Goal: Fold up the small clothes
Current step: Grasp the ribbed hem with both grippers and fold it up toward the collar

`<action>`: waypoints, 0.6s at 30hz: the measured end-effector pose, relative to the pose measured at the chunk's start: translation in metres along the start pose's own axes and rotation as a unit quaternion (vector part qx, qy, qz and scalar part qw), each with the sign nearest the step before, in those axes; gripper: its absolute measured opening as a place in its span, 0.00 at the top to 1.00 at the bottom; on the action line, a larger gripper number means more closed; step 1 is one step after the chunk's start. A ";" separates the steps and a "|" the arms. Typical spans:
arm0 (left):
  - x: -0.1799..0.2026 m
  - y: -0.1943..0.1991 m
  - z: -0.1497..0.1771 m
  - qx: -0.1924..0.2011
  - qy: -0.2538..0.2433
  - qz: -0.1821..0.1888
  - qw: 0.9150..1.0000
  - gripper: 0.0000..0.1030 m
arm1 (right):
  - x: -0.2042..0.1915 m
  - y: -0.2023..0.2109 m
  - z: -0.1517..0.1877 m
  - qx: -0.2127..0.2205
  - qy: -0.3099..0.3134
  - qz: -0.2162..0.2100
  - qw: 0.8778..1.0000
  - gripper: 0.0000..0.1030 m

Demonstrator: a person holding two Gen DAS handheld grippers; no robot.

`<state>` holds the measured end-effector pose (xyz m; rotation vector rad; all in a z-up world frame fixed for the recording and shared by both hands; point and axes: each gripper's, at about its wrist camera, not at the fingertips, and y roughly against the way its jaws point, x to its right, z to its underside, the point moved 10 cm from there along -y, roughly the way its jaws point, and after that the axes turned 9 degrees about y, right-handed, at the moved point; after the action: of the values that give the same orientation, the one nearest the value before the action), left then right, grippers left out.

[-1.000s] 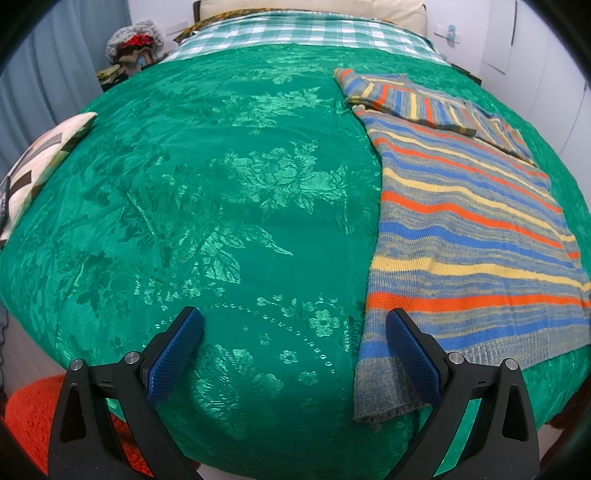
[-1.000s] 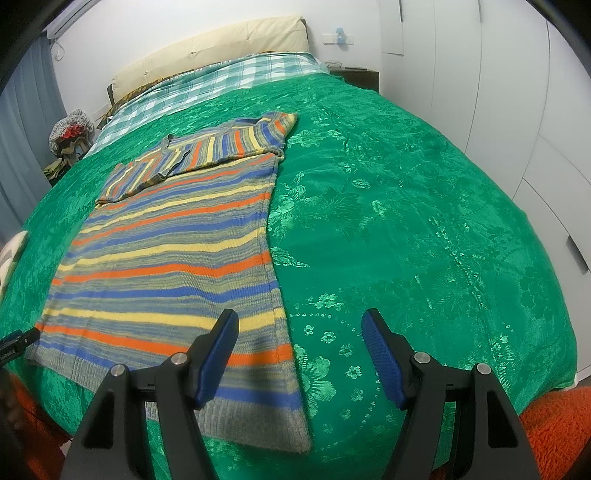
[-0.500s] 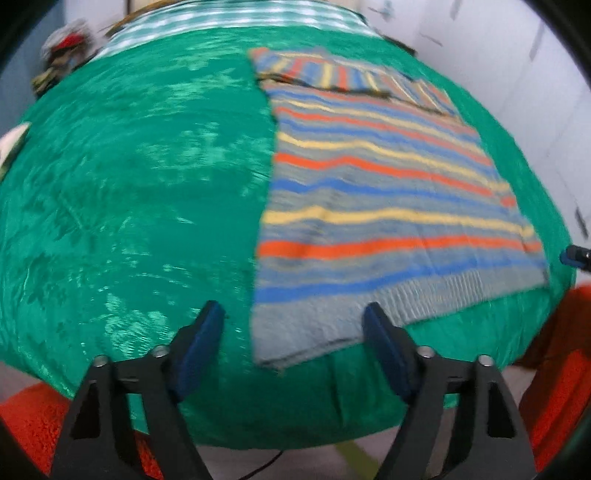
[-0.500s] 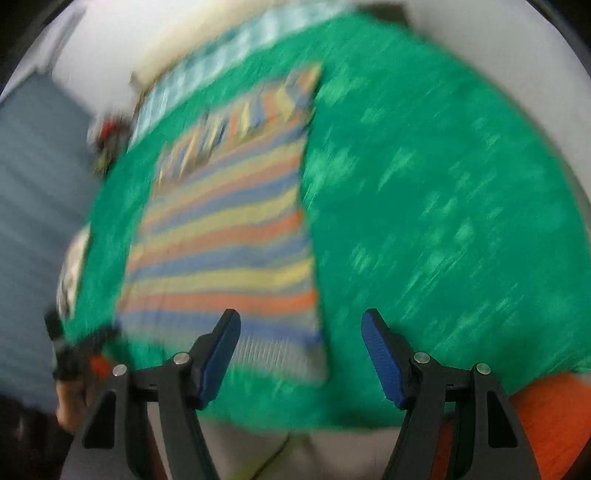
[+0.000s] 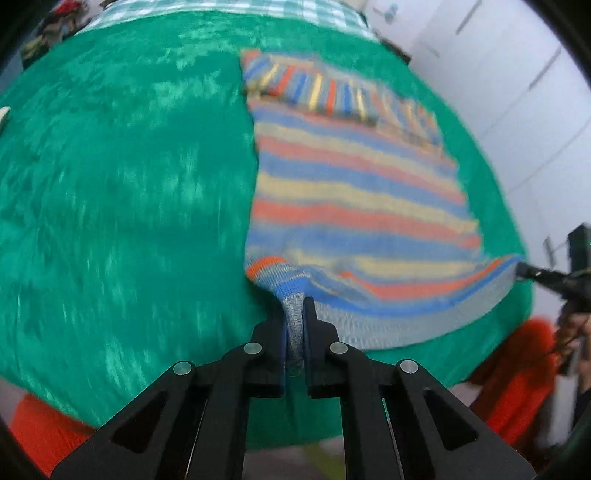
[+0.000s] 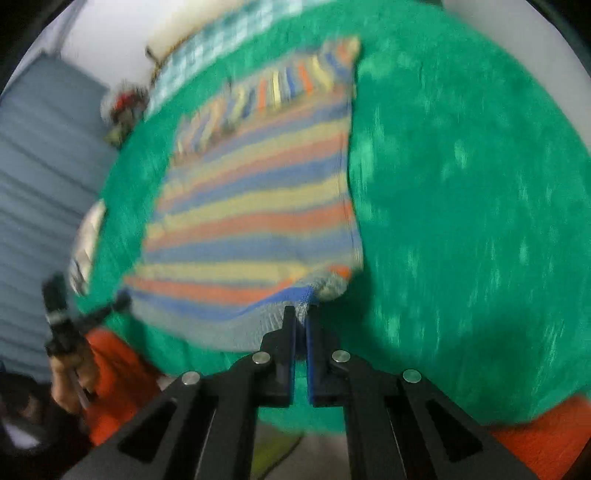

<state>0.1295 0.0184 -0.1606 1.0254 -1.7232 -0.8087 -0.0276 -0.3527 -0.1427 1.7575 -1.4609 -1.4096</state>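
Note:
A striped knit sweater (image 5: 354, 192) in blue, orange, yellow and grey lies flat on the green bedspread (image 5: 122, 184), its sleeves folded across the top. My left gripper (image 5: 294, 314) is shut on the sweater's near left hem corner, and the grey ribbing bunches between its pads. In the right wrist view the same sweater (image 6: 255, 206) stretches away, and my right gripper (image 6: 301, 314) is shut on its near right hem corner. Both corners are lifted a little off the bed, so the hem hangs between them. Each gripper shows at the edge of the other's view.
The green bedspread (image 6: 461, 192) covers the whole bed, with a checked cover (image 5: 229, 7) and pillow at the head. An orange rug (image 5: 517, 369) lies on the floor at the foot. White wardrobe doors (image 5: 517, 74) stand on the right, a grey curtain (image 6: 40, 166) on the left.
Both grippers were open above the hem and have shut on its two near corners. The corners have come up off the bedspread, and the cameras now tilt further down.

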 end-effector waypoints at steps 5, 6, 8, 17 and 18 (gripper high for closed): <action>0.014 -0.008 -0.105 0.036 0.024 0.033 0.999 0.95 | 0.007 0.005 -0.097 0.086 -0.015 -0.007 0.996 0.96; 0.017 -0.013 -0.127 0.042 0.024 0.033 0.998 0.95 | 0.006 0.000 -0.112 0.094 -0.019 -0.007 0.995 0.96; 0.020 -0.028 -0.170 0.049 0.032 0.036 0.998 0.95 | 0.014 -0.008 -0.152 0.116 -0.030 -0.005 0.993 0.96; 0.017 -0.109 -0.303 0.042 0.061 0.010 0.997 0.95 | 0.060 -0.074 -0.298 0.134 -0.060 0.005 0.989 0.96; 0.017 -0.120 -0.315 0.039 0.058 0.005 0.998 0.95 | 0.067 -0.086 -0.313 0.130 -0.063 0.005 0.990 0.96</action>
<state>0.4551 -0.0711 -0.1504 1.0927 -1.6704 -0.6675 0.2841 -0.4642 -0.1245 1.8380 -1.7866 -1.4009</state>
